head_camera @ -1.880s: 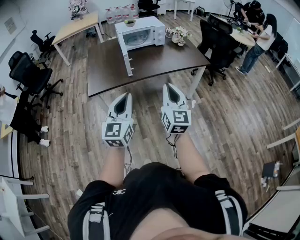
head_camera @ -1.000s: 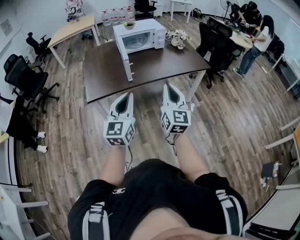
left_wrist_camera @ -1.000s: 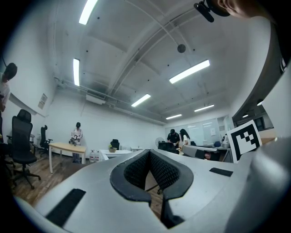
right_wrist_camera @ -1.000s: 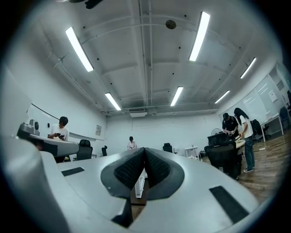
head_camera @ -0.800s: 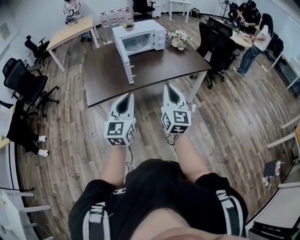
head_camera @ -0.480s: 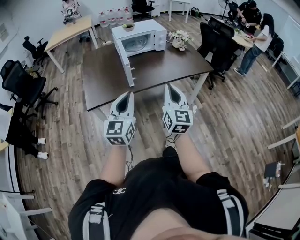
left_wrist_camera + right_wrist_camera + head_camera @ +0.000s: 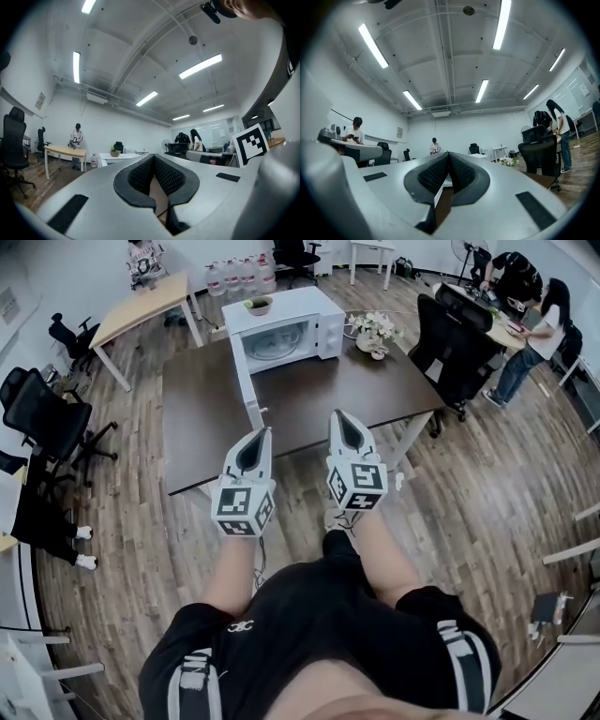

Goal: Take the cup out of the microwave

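One big dark brown rectangular desk (image 7: 202, 418), with the boxy white microwave (image 7: 281, 307) parked at its far edge and its door (image 7: 251, 390) swung wide open toward the near edge. The cup is supposedly inside, but the cavity's too small and dim for me to tell. Both arms are stretched out level, side by side at the desk's near edge. The left pale grey gripper (image 7: 266, 432) and right pale grey gripper (image 7: 335, 415) are both clenched tip to tip on nothing, well apart from the microwave.
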A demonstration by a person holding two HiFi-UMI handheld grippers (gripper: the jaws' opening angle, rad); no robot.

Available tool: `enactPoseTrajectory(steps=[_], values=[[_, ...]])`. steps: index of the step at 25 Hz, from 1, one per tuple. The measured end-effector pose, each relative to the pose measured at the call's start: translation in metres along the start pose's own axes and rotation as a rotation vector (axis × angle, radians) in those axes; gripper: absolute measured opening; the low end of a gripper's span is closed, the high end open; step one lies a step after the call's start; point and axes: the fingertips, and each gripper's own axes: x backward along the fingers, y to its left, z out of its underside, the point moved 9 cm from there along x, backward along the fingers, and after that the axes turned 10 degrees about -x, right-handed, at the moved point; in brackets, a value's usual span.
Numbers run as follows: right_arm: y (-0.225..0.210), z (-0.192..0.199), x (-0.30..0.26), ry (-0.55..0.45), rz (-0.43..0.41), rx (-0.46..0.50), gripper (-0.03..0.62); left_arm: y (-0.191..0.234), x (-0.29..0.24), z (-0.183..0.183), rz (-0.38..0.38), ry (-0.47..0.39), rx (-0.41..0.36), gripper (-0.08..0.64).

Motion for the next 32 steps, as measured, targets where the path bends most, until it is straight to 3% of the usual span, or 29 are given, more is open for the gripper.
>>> enactPoseTrajectory(steps=[6, 14, 20, 30, 31, 32], values=[[-0.076, 0.007, -0.120, 0.027, -0.046, -0.014, 0.000, 0.019, -0.137, 0.018, -0.022, 0.033, -0.003, -0.002], [-0.158, 0.007, -0.279, 0.075, -0.134, -0.041, 0.000, 0.064, -0.294, 0.037, -0.131, 0.085, 0.008, -0.002], [-0.178, 0.017, -0.345, 0.112, -0.184, -0.043, 0.000, 0.086, -0.345, 0.047, -0.199, 0.123, 0.022, -0.002], [-0.187, 0.062, -0.420, 0.151, -0.208, -0.039, 0.000, 0.120, -0.397, 0.072, -0.237, 0.165, 0.047, -0.002], [-0.186, 0.068, -0.428, 0.151, -0.218, -0.036, 0.026, 0.124, -0.401, 0.074, -0.238, 0.169, 0.049, -0.002], [-0.185, 0.074, -0.437, 0.157, -0.233, -0.033, 0.111, 0.127, -0.405, 0.077, -0.240, 0.173, 0.052, -0.002]])
